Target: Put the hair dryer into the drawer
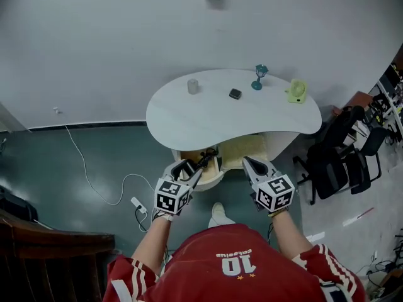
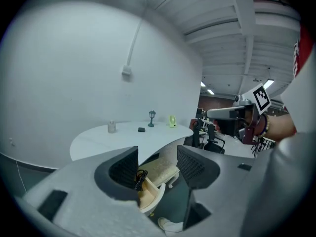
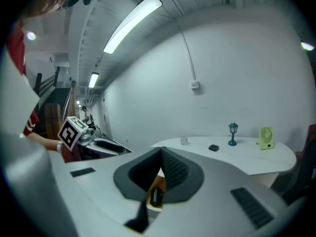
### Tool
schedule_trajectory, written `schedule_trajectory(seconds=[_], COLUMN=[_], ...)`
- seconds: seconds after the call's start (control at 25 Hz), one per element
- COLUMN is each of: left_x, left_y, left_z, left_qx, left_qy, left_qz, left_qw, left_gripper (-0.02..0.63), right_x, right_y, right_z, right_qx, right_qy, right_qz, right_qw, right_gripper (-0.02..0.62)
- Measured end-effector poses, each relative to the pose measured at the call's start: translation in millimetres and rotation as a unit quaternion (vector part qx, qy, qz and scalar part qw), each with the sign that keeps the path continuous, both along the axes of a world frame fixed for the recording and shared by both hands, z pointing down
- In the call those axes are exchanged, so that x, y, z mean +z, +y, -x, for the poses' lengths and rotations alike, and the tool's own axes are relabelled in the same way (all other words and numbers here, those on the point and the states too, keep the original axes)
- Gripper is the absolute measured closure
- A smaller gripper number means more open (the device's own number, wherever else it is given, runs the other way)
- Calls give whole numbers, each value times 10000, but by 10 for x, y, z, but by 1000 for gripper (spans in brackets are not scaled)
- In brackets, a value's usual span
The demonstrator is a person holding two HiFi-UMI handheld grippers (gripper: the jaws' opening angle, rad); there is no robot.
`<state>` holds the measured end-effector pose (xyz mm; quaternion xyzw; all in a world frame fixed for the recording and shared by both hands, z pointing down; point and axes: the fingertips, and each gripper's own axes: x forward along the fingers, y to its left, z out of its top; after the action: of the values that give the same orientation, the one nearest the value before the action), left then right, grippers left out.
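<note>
Shows left gripper (image 1: 190,167) with fingers (image 2: 123,169) released, right gripper (image 1: 249,162) with fingers (image 3: 175,171) clenched, empty. Shows hair dryer (image 1: 204,160) inside open drawer (image 1: 211,177)

head view overhead; both gripper views level, sharing table (image 1: 189,115)

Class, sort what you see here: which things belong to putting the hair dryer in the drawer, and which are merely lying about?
Job: hair dryer, open drawer.
Lying about: cup, small black object, teal lamp ornament, green fan, all on the table.
</note>
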<state>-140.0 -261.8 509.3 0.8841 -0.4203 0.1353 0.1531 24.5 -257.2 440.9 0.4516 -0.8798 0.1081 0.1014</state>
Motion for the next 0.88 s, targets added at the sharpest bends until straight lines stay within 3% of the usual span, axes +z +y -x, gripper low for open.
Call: schedule_trajectory(seconds=[0.24, 0.44, 0.88], left_x=[-653, -1072, -2056], left_y=[388, 659, 1266], left_z=[129, 195, 370], left_qx=[-94, -109, -227], left_qy=[206, 152, 703], left_qz=[-633, -1159, -2042], left_qw=[9977, 9931, 9761], left_gripper=[360, 377, 377], right_x=[-516, -809, -1531], right_y=[291, 543, 1078], right_z=[-78, -189, -388], right_qx=[210, 443, 660], right_qy=[-151, -118, -404], right_qz=[-510, -848, -1355], right_qw=[9984, 9953, 9877], right_gripper=[589, 589, 589])
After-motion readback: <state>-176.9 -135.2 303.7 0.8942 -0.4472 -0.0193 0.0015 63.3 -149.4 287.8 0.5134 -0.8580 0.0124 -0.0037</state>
